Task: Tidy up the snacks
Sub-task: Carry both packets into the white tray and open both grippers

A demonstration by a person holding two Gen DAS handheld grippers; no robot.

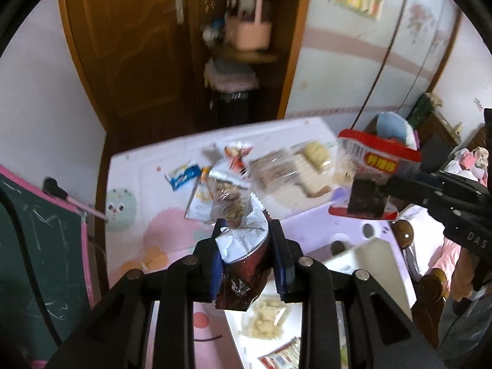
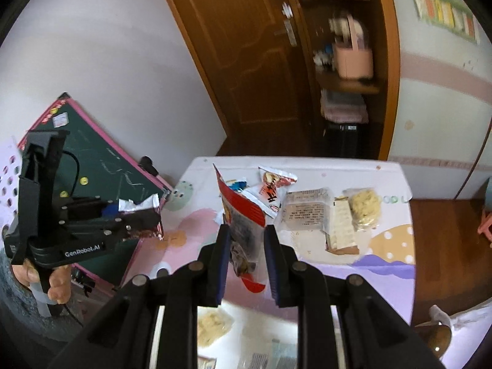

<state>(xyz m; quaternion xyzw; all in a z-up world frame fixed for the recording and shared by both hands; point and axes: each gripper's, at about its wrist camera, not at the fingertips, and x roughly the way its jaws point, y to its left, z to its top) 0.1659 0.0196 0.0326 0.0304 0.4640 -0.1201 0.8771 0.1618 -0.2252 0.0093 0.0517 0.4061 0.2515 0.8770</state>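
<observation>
A child's room is being shown: wooden door [image 2: 243, 52] and shelf unit at the far side, a chalkboard [image 2: 101, 166] leaning at the left, a low play table [image 2: 381, 279] with a pastel cartoon top in the middle. Loose snacks are being left spread on the far half of the table: a blue-white packet [image 1: 181, 175], a red-white packet [image 2: 275, 189], a clear cracker pack [image 2: 304, 212] and a pale noodle-like pack [image 2: 364, 206].

A dark red foil snack bag [image 1: 243, 261] is being held above the table by the left gripper [image 1: 246, 246], jaws closed on its body, torn silver top pointing away from the camera. A red-edged clear snack bag [image 2: 243, 230] is being pinched by the right gripper [image 2: 246, 261], jaws closed on it, long axis running upright-to-far between the fingers.

Both bags are being carried clear of the surface. A white bin-like container [image 1: 363, 252] is being seen just below and near the grippers, pale snacks already inside; this is judged to be the drop target, lying near-side of both hands and closer to the left one, though the view is blurred.
</observation>
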